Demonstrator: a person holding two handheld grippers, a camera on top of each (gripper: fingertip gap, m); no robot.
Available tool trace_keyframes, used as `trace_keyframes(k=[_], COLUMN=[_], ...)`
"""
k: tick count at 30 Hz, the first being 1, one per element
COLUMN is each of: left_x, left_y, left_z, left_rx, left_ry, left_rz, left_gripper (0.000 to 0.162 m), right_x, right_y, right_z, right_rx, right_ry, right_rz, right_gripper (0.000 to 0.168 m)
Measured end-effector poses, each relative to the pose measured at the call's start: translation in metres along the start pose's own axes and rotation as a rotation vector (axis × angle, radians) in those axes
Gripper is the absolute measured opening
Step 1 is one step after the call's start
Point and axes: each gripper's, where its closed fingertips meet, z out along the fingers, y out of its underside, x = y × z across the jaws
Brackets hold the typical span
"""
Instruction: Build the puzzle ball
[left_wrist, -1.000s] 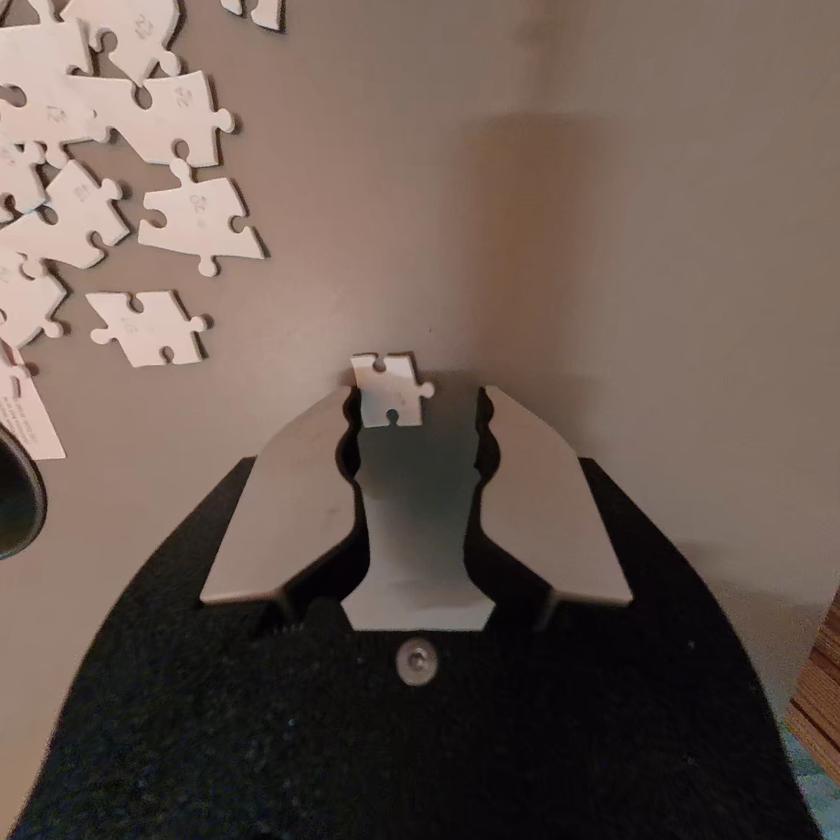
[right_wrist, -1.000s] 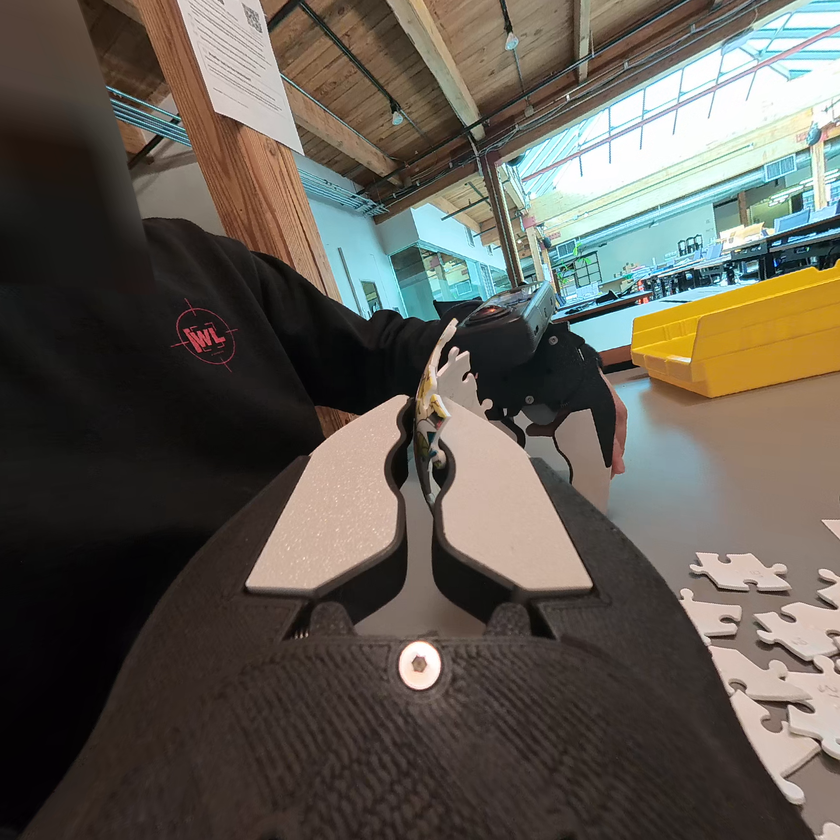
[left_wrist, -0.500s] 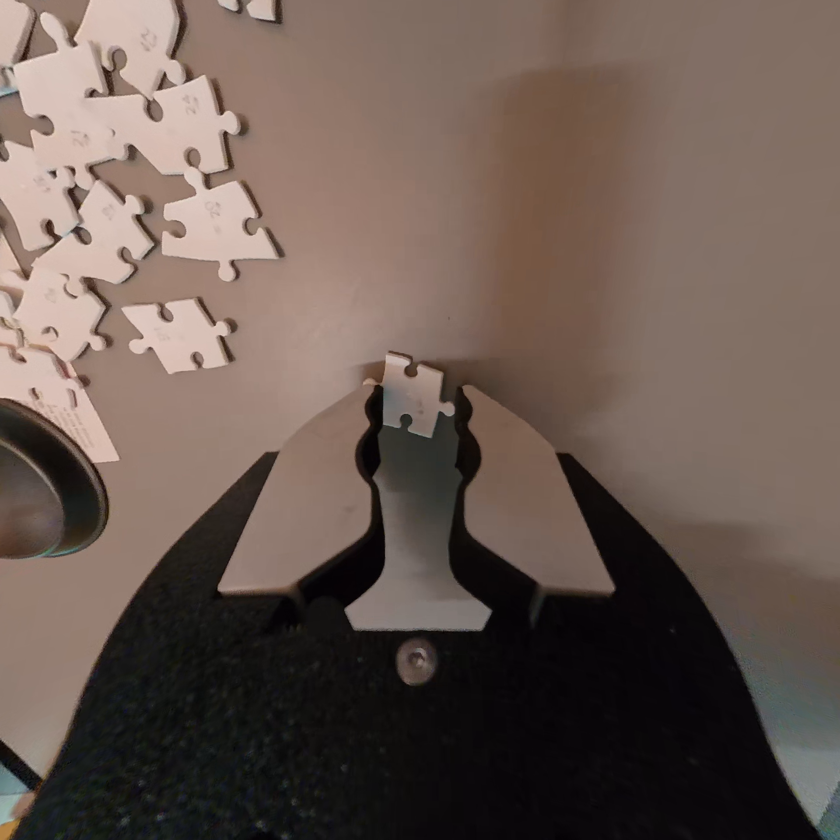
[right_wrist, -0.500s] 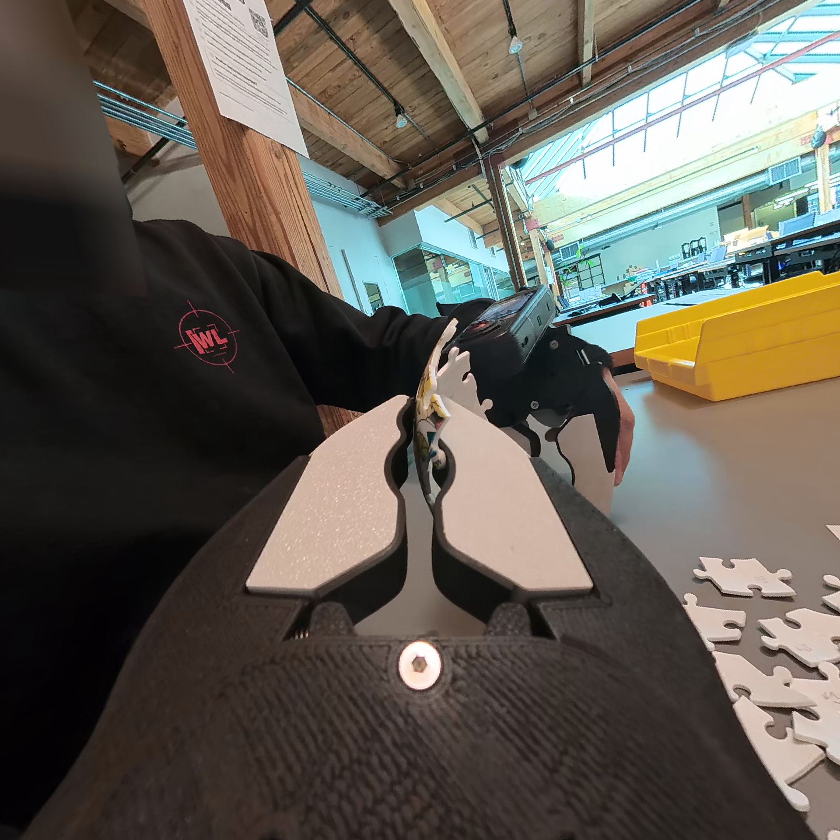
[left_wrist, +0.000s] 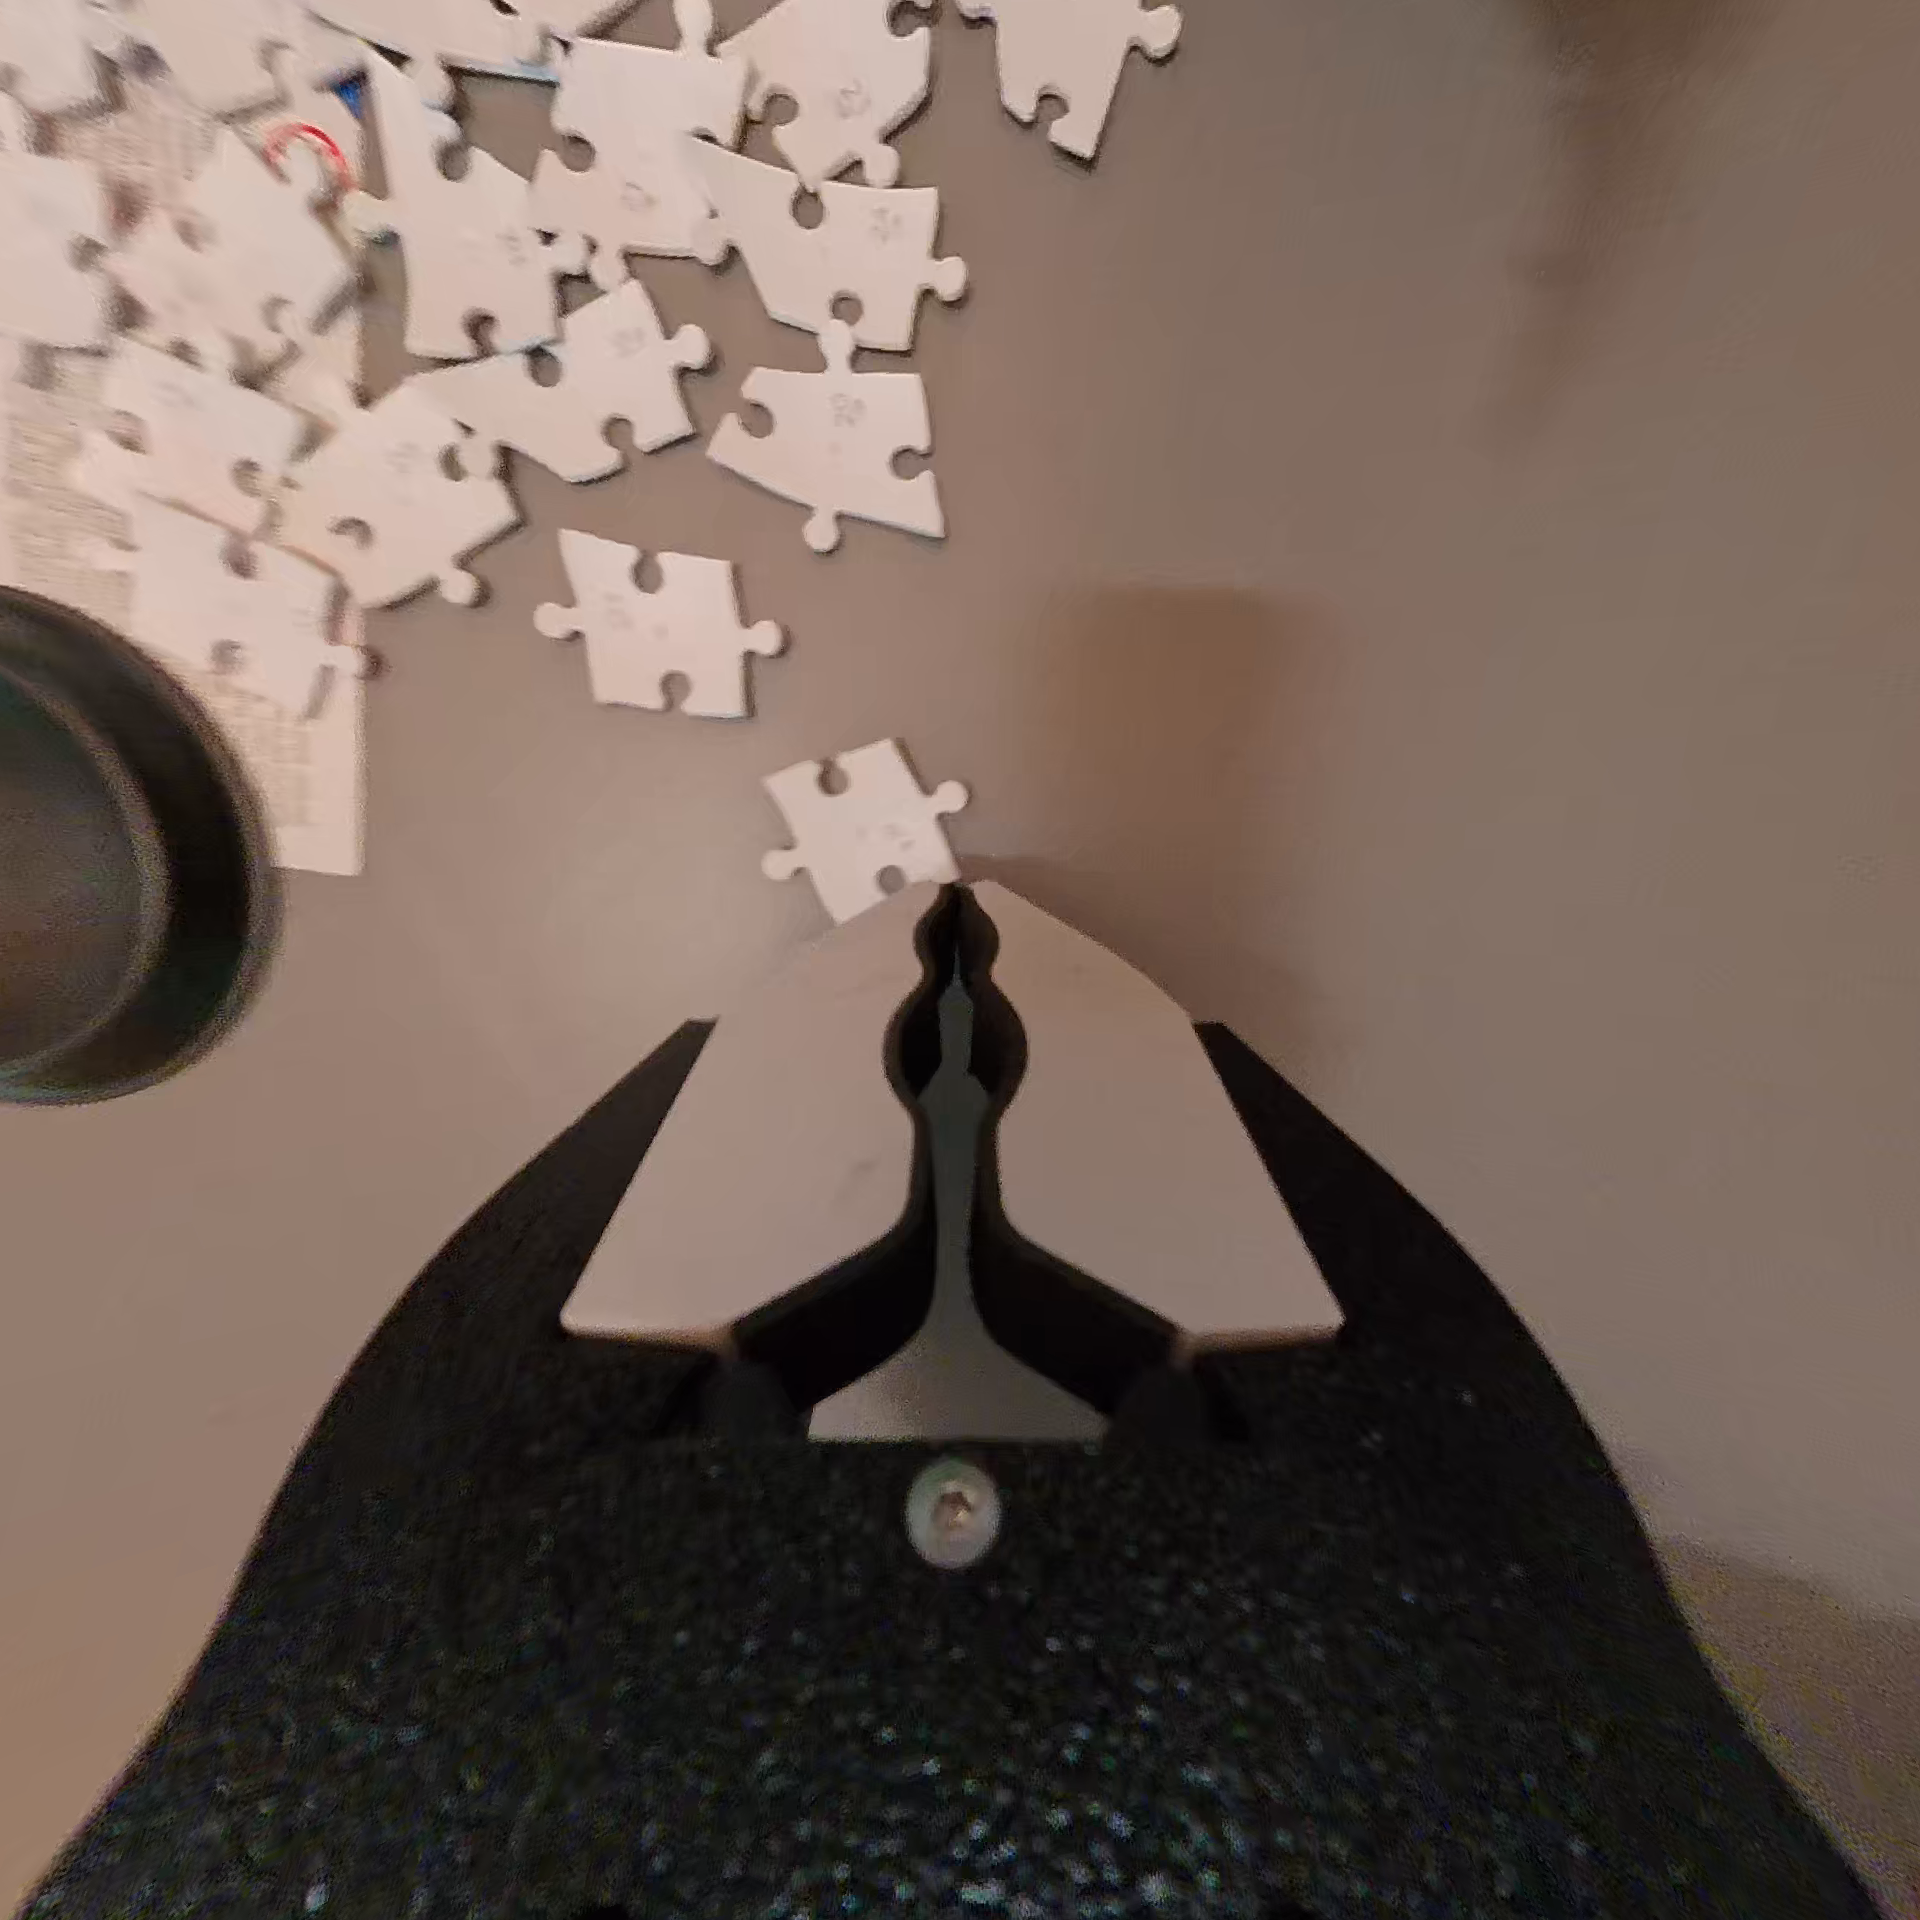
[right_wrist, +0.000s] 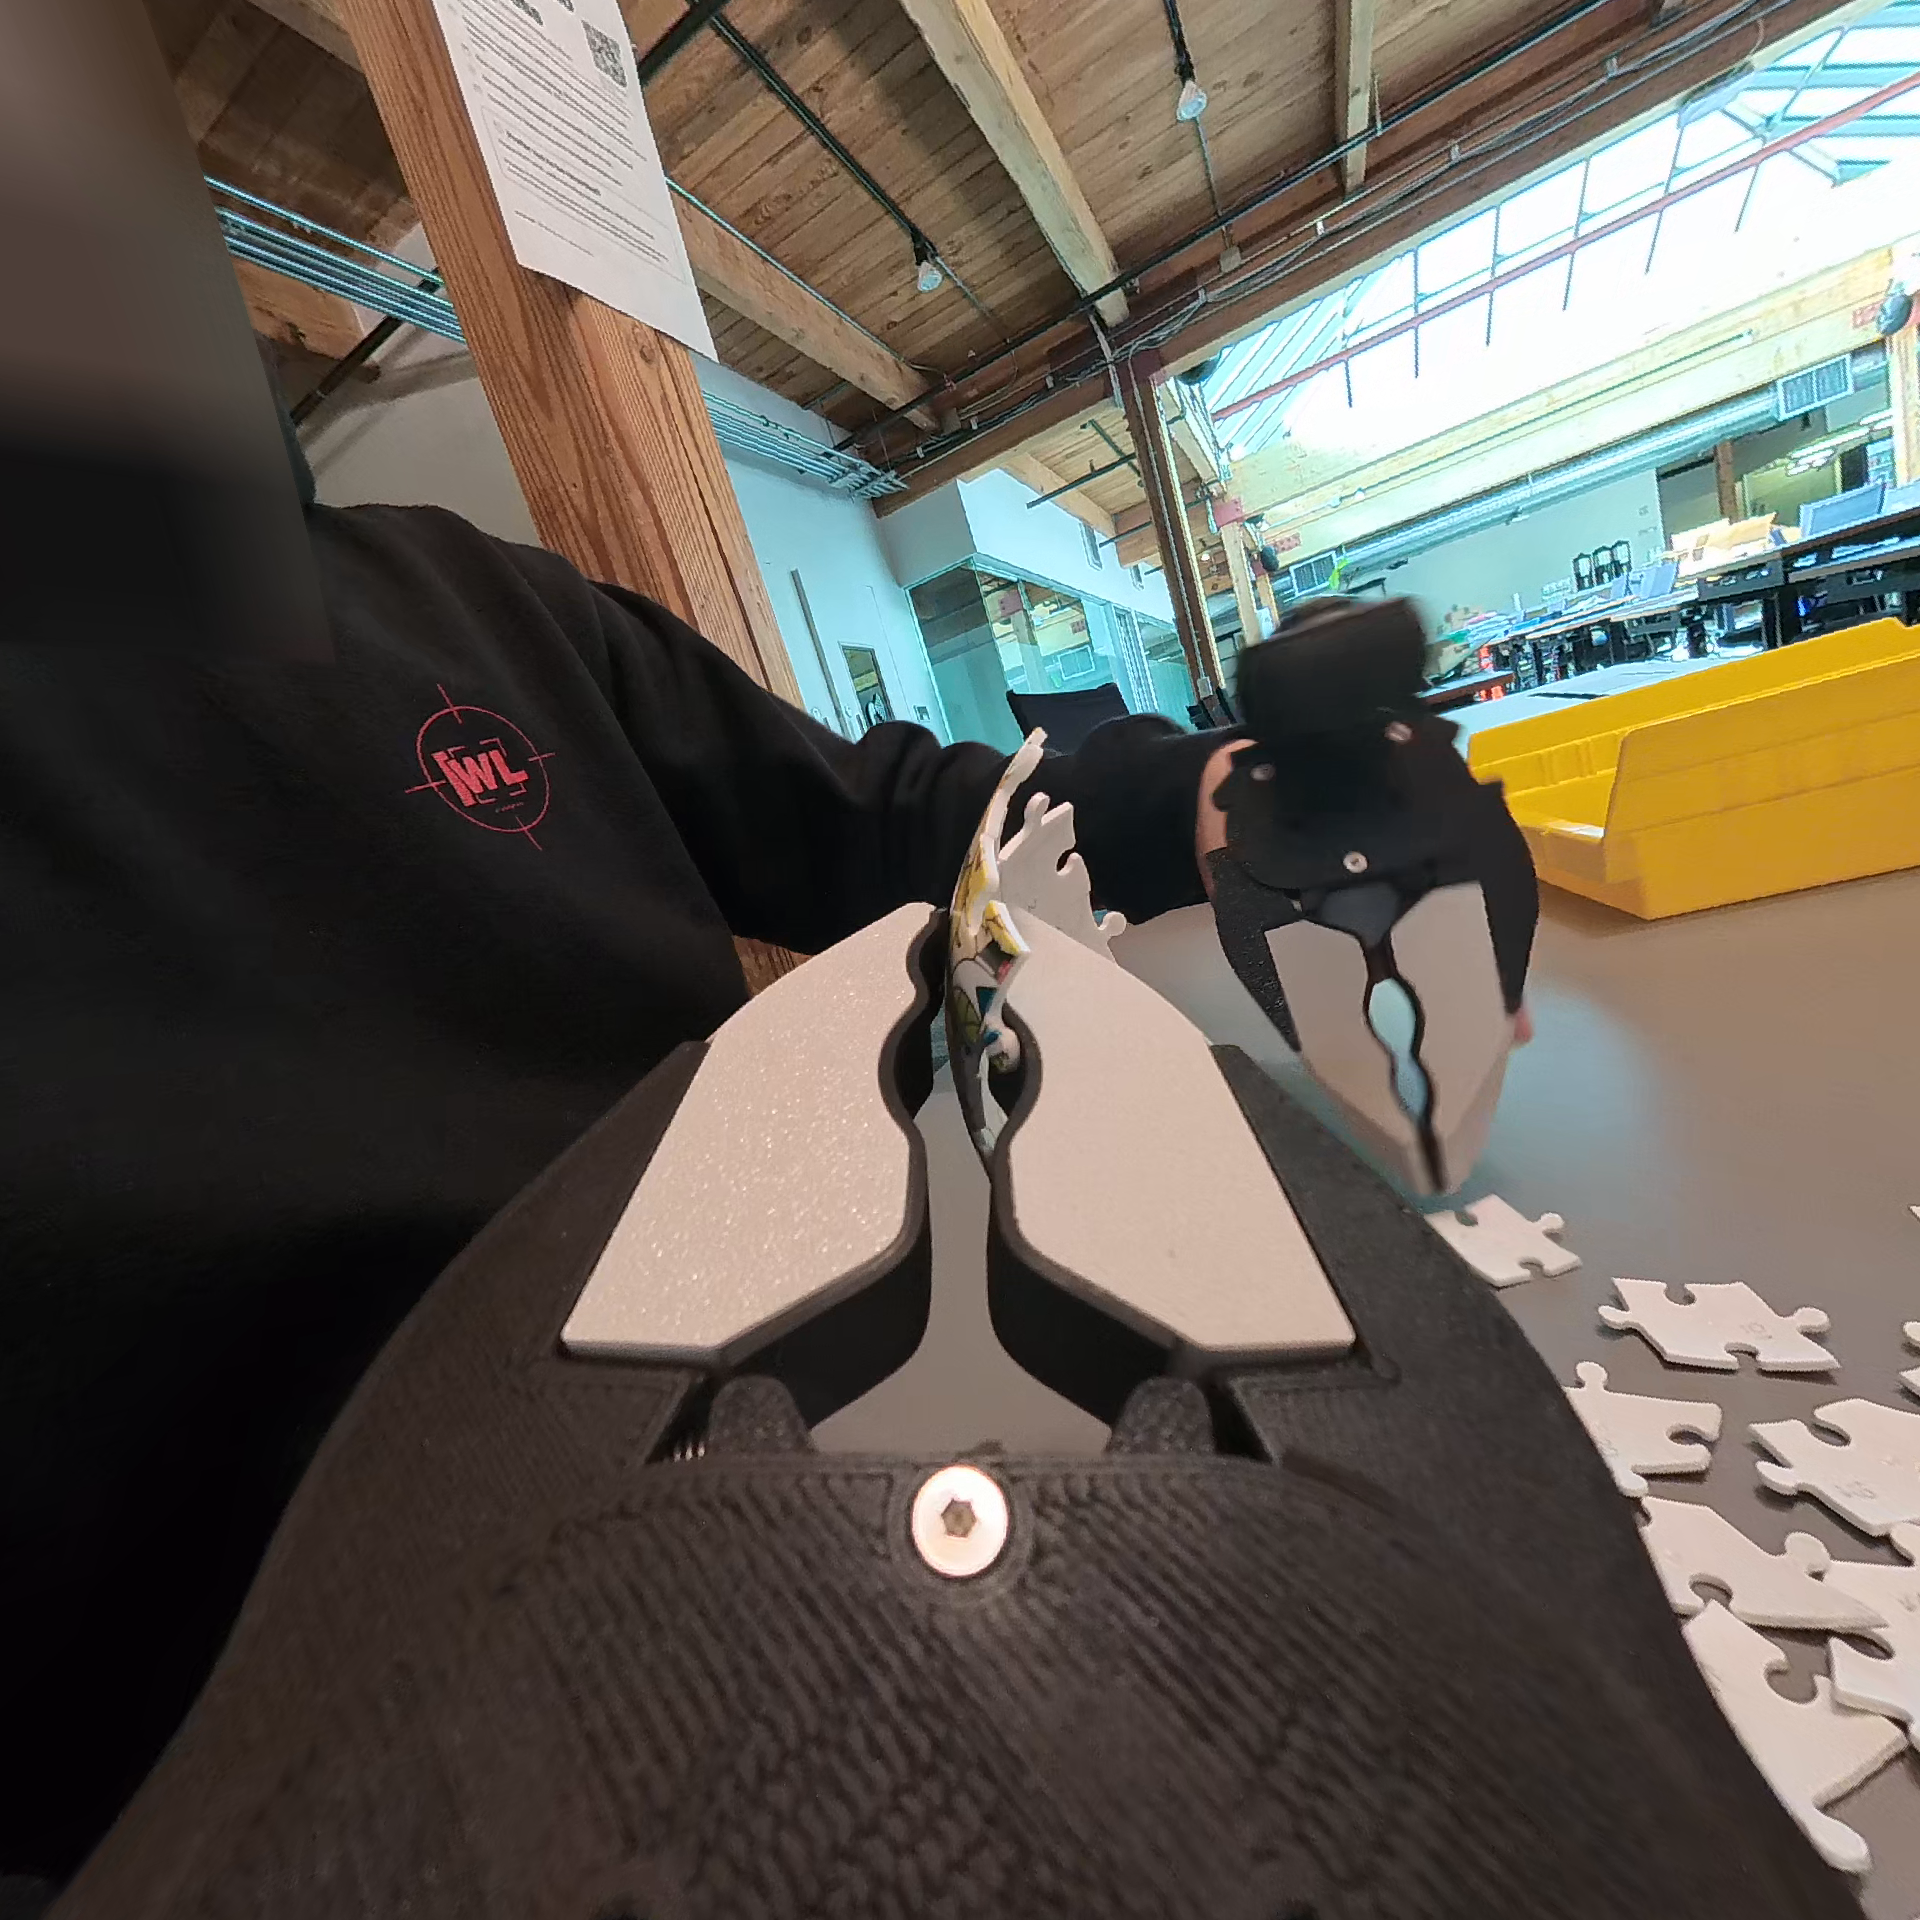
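My left gripper (left_wrist: 956, 899) is shut, pointing down at the grey table (left_wrist: 1455, 623). A small white puzzle piece (left_wrist: 862, 826) lies flat just beyond its tips, its corner touching them. I cannot tell if that corner is pinched. Several white loose pieces (left_wrist: 655, 634) lie face down further out. My right gripper (right_wrist: 982, 935) is raised and shut on a curved section of joined puzzle pieces (right_wrist: 987, 904), printed on one side and white on the other. In the right wrist view the left gripper (right_wrist: 1439, 1174) hovers over that small piece (right_wrist: 1501, 1242).
A dark round ring (left_wrist: 104, 852) sits on a printed paper sheet (left_wrist: 301, 748) at the left. More loose pieces (right_wrist: 1714, 1335) lie at the right. A yellow bin (right_wrist: 1704, 790) stands at the table's far end. A person's black sweater (right_wrist: 312, 935) and a wooden post (right_wrist: 561, 364) fill the left.
The left gripper's fingers, open around the small piece a second ago, have closed fully; the piece now lies just past the tips. The left gripper moved toward the heap. The right gripper stayed still.
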Motion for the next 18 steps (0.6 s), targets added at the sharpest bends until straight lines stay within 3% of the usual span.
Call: trace_keyframes(k=[2, 3, 4, 8, 13, 15, 18], left_x=[-0.016, -0.018, -0.016, -0.009, -0.005, 0.000, -0.005], left_y=[-0.004, -0.005, -0.004, -0.009, -0.016, -0.020, -0.012], left_z=[-0.006, -0.008, -0.007, 0.001, 0.007, 0.008, 0.012], left_rx=[0.015, 0.009, -0.008, -0.014, 0.017, 0.031, -0.010], left_ry=[-0.168, -0.221, -0.242, -0.233, -0.139, -0.112, -0.168], left_rz=[0.113, 0.155, 0.176, 0.047, -0.364, -0.421, -0.402], left_gripper=[0.004, 0.026, 0.036, 0.034, 0.029, 0.033, 0.027], right_x=[0.000, 0.001, 0.001, 0.001, 0.001, 0.001, 0.001], right_y=[-0.001, 0.000, 0.000, 0.000, -0.002, -0.002, -0.003], right_z=[-0.001, -0.001, -0.001, 0.000, -0.002, -0.003, -0.003], right_rx=[0.005, 0.006, 0.005, 0.001, 0.010, 0.012, 0.016], right_ry=[0.000, 0.001, 0.003, 0.003, 0.007, 0.010, 0.008], right_rz=[0.002, 0.003, 0.003, 0.001, -0.002, -0.002, -0.002], right_gripper=[0.005, 0.005, 0.005, 0.005, 0.005, 0.005, 0.005])
